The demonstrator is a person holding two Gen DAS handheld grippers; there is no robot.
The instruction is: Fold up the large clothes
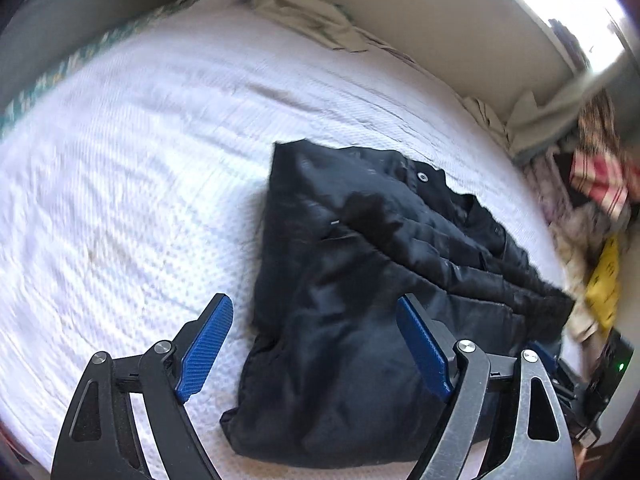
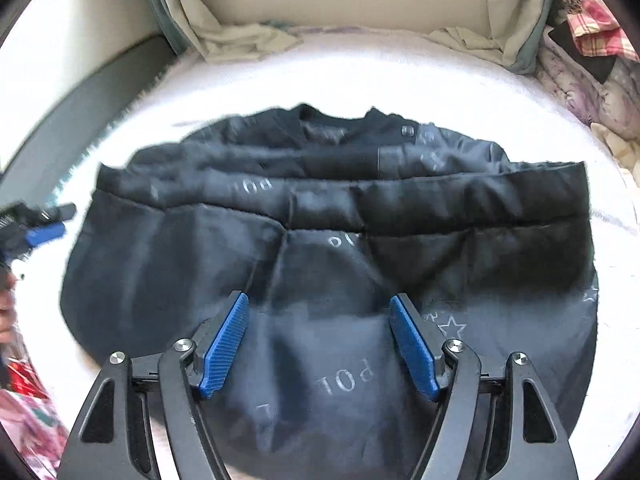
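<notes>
Both claws, left gripper (image 1: 314,314) and right gripper (image 2: 318,312), spread apart over folded black jacket (image 2: 328,248); slippery layers ahead likely to unfold if nudged.

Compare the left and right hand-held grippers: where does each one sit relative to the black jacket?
The left hand-held gripper straddles the black jacket's edge, one finger over the white bedcover; the right hand-held gripper has both fingers over the jacket. Both are open, holding nothing, with blue pads.
</notes>
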